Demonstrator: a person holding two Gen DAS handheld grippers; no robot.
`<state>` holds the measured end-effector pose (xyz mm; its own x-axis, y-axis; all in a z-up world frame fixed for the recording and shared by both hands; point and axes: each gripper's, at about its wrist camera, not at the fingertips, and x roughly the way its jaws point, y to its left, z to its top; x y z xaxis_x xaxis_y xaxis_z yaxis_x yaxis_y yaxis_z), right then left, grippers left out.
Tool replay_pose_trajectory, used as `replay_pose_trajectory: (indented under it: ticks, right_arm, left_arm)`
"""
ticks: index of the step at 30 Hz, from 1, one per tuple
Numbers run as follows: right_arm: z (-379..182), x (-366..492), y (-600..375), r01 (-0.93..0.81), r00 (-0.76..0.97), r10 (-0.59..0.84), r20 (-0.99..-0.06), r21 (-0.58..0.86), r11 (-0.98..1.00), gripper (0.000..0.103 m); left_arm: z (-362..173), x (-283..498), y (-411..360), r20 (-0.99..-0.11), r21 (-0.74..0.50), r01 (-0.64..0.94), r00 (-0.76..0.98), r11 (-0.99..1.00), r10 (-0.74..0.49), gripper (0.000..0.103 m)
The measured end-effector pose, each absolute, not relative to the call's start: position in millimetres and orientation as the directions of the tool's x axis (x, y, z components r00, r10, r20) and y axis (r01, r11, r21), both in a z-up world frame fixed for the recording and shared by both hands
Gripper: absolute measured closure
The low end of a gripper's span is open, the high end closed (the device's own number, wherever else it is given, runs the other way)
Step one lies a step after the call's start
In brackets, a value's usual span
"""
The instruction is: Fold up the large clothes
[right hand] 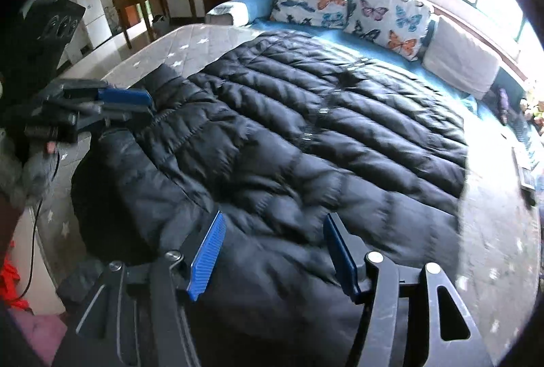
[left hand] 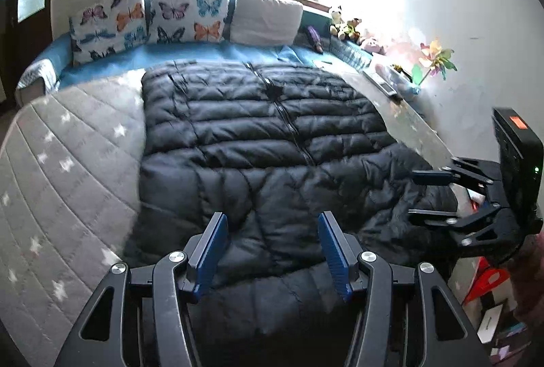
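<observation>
On the bed [left hand: 68,142], black puffer jacket [left hand: 265,129] spread flat; left tool [left hand: 272,248] and right tool [right hand: 273,248] both gape, empty, above it.

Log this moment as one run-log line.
scene: black puffer jacket spread on bed | left gripper: open, empty | right gripper: open, empty
</observation>
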<state>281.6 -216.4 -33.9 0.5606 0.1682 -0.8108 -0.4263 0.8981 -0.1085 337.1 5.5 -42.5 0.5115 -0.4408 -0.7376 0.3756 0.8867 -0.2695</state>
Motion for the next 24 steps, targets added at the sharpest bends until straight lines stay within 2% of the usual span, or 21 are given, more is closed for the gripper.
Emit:
replay_pose_trajectory:
  ticks: [4,8,13,19,24]
  right_arm:
    - [-34.0,278.3,-245.3,-0.375,0.561,0.134,-0.817,-0.107,0.921,0.037]
    - [-67.2,280.7,-263.7,-0.352,0.509,0.135,-0.850,-0.062,0.934,0.037]
    - [-88.9,277.6,-269.2,-0.340,0.540,0.170,-0.824,-0.028,0.940,0.036]
    - [-82.6,276.5,-267.5,-0.360,0.554,0.160,-0.817,-0.062,0.931,0.036]
    - [-55.5,249.8,-262.5,-0.377,0.608,0.133,-0.783,-0.138,0.916,0.037]
  left_arm:
    - [-56.9,350.2,20.1,-0.759,-0.278,0.332,0.500,0.901,-0.418,0.044]
    - [-78.0,343.0,22.1,-0.755,-0.277,0.341,0.501,0.898,-0.423,0.044]
    - [-92.0,336.1,16.6,-0.753,-0.263,0.341,0.513,0.903,-0.413,0.044]
    - [-91.5,336.6,8.1,-0.775,-0.215,0.352,0.506,0.911,-0.378,0.044]
    - [-66.6,317.8,13.3,-0.781,-0.197,0.345,0.510,0.918,-0.359,0.043]
